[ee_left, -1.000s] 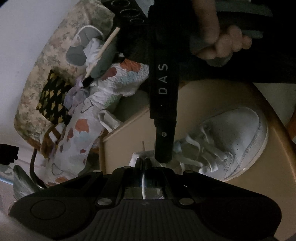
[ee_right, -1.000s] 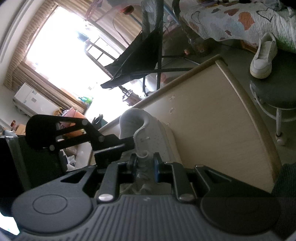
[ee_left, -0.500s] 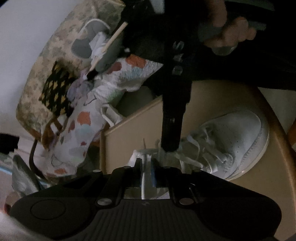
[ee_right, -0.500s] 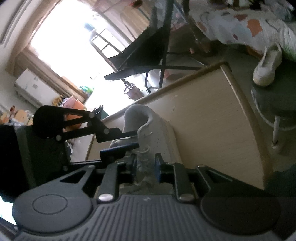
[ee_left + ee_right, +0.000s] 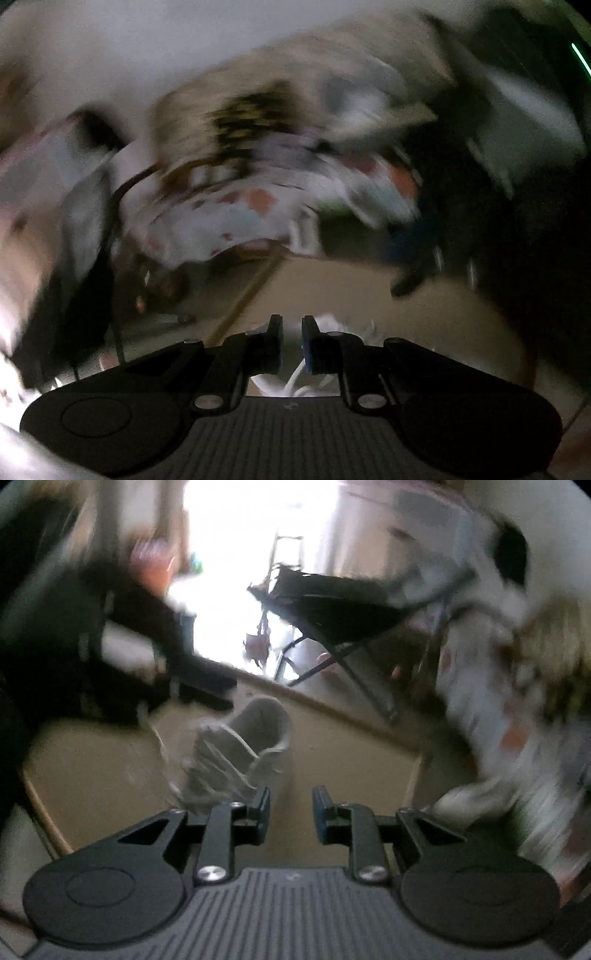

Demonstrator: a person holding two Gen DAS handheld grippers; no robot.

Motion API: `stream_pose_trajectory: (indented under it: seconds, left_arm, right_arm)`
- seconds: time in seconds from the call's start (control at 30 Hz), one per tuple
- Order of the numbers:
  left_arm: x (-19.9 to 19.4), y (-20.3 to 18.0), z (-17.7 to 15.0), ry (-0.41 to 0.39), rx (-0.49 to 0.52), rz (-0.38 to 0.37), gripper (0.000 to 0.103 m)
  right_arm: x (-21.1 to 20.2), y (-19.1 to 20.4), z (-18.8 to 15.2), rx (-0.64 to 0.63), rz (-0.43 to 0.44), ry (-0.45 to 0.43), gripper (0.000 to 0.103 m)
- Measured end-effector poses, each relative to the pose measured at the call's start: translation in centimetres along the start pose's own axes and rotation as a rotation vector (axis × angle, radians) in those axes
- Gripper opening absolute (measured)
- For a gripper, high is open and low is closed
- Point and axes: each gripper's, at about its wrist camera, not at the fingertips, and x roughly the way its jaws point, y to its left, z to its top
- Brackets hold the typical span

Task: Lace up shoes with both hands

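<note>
The white sneaker lies on the tan table, its heel opening facing away and its laces crossed over the tongue. My right gripper stands open just right of the shoe's near end, with nothing between its pads. In the heavily blurred left wrist view, my left gripper has a narrow gap between its pads. A white lace hangs loose just below that gap, and bits of the shoe show behind the fingers. The other hand-held gripper is a dark blur above the shoe's left side.
A bed with patterned bedding lies beyond the table edge. A black folding chair stands past the table's far edge against a bright window. A second white shoe shows blurred off the table's right side.
My right gripper has opened and let go of the lace, backing off the shoe. Both cameras have swung sharply, blurring the views. My left gripper's pads have parted slightly.
</note>
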Motion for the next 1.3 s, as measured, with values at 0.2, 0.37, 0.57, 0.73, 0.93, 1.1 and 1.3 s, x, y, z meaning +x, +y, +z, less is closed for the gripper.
stream_pose_trajectory:
  seconds: [0.2,0.37,0.57,0.73,0.93,1.1,1.3]
  left_arm:
    - [-1.7,0.0,-3.6,0.024,-0.596,0.106,0.062]
    - [-1.6,0.0,-7.4,0.055,-0.940,0.000,0.062]
    - [-0.1,-0.2,-9.2,0.082,-1.096,-0.044,0.062]
    - [2.7,-1.6,-10.3,0.119,-1.170,-0.082,0.062]
    - [4.3,-2.3,-10.0,0.138,-1.208,-0.095,0.062]
    - [5.7,-2.8,-9.2,0.166,-1.197,-0.070,0.059]
    - [6.6,-3.0,-8.6,0.226,-1.170,0.004,0.043]
  right_arm:
    - [2.3,4.3,0.8,-0.519,-0.117,0.044,0.024]
    - [4.9,6.5,0.2,-0.748,-0.160,0.089,0.023]
    - [6.6,7.6,0.5,-0.805,-0.178,0.132,0.019]
    - [7.1,8.2,0.7,-0.868,-0.189,0.159,0.016]
    - [7.6,8.7,0.5,-0.940,-0.201,0.186,0.007]
    - [7.9,9.4,0.1,-0.992,-0.210,0.199,0.004]
    - [7.8,9.0,0.2,-0.992,-0.200,0.196,0.002]
